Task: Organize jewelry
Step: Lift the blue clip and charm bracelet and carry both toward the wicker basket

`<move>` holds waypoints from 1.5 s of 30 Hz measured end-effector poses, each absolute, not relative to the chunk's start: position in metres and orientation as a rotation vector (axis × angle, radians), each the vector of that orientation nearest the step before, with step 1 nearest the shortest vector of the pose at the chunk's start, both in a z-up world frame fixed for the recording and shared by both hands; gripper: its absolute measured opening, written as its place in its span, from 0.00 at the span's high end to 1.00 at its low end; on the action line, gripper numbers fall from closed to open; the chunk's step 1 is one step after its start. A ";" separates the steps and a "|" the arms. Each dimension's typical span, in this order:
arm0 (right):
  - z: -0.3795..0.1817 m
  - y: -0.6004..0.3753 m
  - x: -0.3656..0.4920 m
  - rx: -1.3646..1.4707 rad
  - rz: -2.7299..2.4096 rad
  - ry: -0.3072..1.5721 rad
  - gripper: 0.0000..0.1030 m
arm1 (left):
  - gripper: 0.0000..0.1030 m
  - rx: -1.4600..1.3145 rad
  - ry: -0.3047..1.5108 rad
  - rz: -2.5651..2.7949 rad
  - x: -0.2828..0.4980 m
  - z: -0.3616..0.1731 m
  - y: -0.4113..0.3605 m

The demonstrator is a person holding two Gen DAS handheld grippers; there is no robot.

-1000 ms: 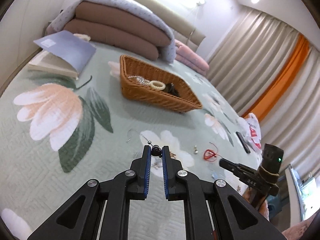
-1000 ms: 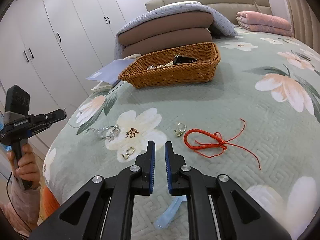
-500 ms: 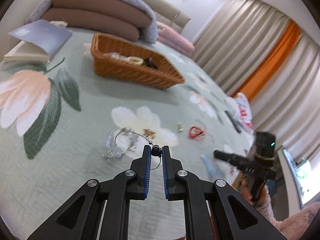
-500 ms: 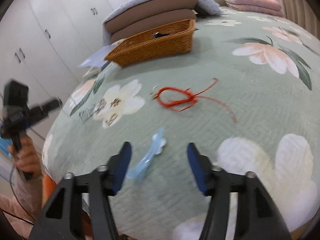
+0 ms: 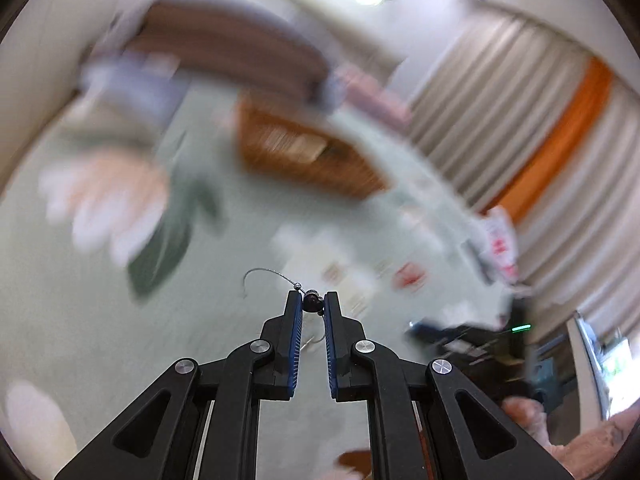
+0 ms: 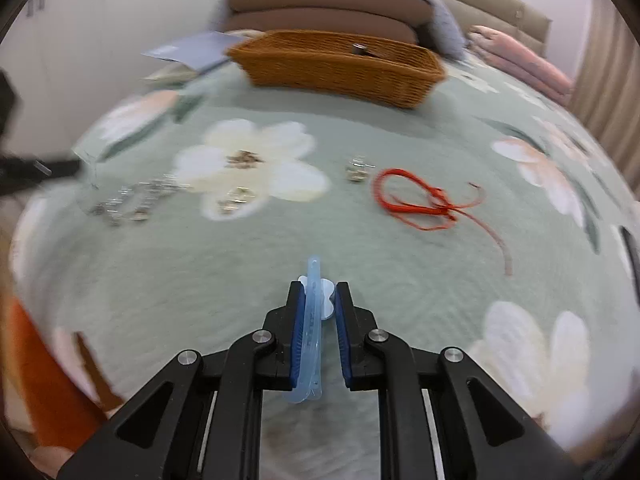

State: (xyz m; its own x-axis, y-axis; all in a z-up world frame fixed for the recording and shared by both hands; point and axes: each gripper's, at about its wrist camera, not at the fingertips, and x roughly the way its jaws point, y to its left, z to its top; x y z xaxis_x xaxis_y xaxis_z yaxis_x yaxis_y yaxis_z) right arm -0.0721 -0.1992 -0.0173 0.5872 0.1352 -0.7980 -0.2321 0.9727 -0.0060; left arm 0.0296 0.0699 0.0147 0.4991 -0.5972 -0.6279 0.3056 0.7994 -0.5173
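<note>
The right tool (image 6: 318,300) is clamped on a pale blue hair clip (image 6: 312,332), its long axis running along the fingers. The wicker basket (image 6: 340,68) lies straight ahead across the bed. The left tool (image 5: 311,305) pinches a beaded wire bracelet (image 5: 310,302).

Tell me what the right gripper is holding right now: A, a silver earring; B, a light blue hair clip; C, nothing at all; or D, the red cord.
B: in the right wrist view the right gripper is shut on a light blue hair clip, while the red cord lies apart on the bedspread.
</note>
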 end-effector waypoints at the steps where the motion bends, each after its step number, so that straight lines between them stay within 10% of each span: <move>1: -0.016 -0.198 -0.074 -0.103 0.234 0.916 0.83 | 0.89 -0.375 0.936 -0.553 0.033 0.001 0.070; 24: 0.080 -0.213 -0.044 -0.010 0.299 0.632 0.83 | 0.89 -0.379 0.578 -0.857 0.037 0.135 0.035; 37: 0.063 -0.246 -0.037 0.089 0.278 0.691 0.83 | 0.89 -0.305 1.031 -0.597 0.073 0.018 0.029; 45: 0.105 -0.255 -0.026 0.100 0.283 0.591 0.83 | 0.89 -0.314 0.750 -0.719 0.051 0.104 0.042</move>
